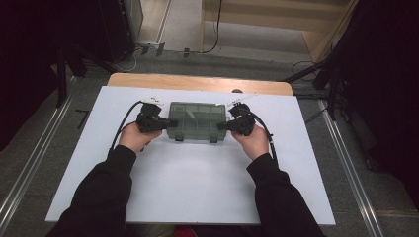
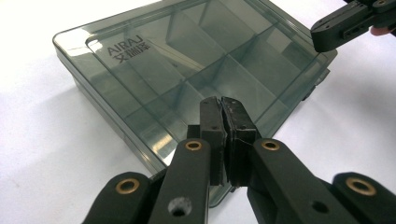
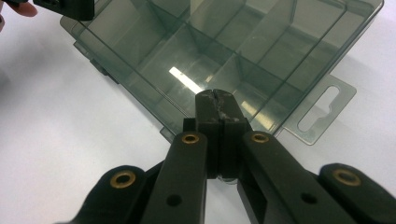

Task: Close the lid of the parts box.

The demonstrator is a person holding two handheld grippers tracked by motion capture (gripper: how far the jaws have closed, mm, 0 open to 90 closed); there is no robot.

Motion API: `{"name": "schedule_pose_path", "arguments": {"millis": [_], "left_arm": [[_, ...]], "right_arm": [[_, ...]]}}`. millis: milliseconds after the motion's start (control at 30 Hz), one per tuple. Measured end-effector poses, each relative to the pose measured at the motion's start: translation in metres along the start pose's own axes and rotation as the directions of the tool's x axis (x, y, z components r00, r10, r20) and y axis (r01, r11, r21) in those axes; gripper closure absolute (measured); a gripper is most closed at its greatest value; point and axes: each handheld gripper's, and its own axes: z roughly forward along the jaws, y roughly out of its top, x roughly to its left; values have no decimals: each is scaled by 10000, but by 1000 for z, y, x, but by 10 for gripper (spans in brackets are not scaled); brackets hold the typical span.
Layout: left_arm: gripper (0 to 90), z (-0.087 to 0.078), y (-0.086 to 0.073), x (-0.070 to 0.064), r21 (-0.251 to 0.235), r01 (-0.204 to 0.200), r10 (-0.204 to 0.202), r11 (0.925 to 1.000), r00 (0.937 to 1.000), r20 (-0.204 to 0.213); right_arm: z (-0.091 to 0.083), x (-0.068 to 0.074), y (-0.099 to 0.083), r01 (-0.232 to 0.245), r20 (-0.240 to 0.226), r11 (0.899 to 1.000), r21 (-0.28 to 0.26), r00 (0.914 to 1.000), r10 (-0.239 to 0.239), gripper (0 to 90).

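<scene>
Pressed together on both grippers, nothing between them. Left gripper (image 1: 171, 123) at the box (image 1: 196, 120) from nine o'clock, right gripper (image 1: 221, 126) from three o'clock, tips over the smoky lid's short edges; contact unclear. Box closed, compartments empty, at twelve o'clock on white board (image 1: 197, 187). Wooden table (image 1: 197, 82) beneath, grey floor (image 1: 59, 138), dark room around.

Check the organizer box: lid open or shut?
Shut: the organizer box has its printed clear lid lying flat over the compartments.
</scene>
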Motion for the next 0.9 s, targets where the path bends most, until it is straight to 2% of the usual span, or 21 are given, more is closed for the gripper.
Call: {"name": "schedule_pose_path", "arguments": {"millis": [133, 233, 367, 467, 500, 533, 567, 600, 667, 733, 800, 900], "left_arm": [[877, -1, -2, -4, 11, -148, 148, 9999, 9999, 16], [878, -1, -2, -6, 56, -281, 282, 9996, 9995, -159], [880, -1, -3, -6, -37, -97, 97, 9999, 9999, -89], [894, -1, -5, -6, -46, -3, 3, 10000, 10000, -32], [895, 1, -5, -6, 291, -120, 126, 9995, 9997, -228], [896, 1, -7, -6, 166, -212, 217, 9996, 9994, -278], [895, 1, -7, -5, 150, -30, 33, 9999, 9999, -170], [895, 1, -6, -3, 195, 131, -128, 9997, 9998, -128], [892, 1, -7, -1, 69, 231, -232, 9997, 9997, 33], [842, 1, -6, 3, 61, 783, -785, 9969, 9961, 399], [794, -2, -5, 3, -67, 850, -846, 9964, 9955, 431], [718, -8, -4, 0, -142, 758, -750, 9970, 9960, 481]], "right_arm": [[-1, 0, -2, 63, 63, 10000, -26, 10000, -63, 900], [-2, 0, -4, 177, 229, 9998, -81, 9996, -175, 900], [-3, -4, -6, -11, -31, 9998, -180, 10000, 10, 900], [-3, -3, -6, -10, 31, 9999, -146, 10000, 10, 900], [-3, -2, -7, 27, 58, 9998, -182, 10000, -26, 900], [-2, -2, -7, 42, 225, 9998, 200, 9997, -46, 900], [-1, -2, -9, 169, 215, 9998, 50, 9996, -170, 900], [-2, -2, -9, 92, 180, 10000, 4, 9998, -92, 900], [-1, -2, -10, 89, 223, 9999, -51, 9997, -88, 900], [-1, -2, -10, 37, 100, 9999, -131, 9999, -36, 900], [-1, -3, -10, 16, -120, 9998, -217, 9999, -19, 797], [-4, -2, -12, 35, -314, 9997, -231, 9995, -42, 742]]}}
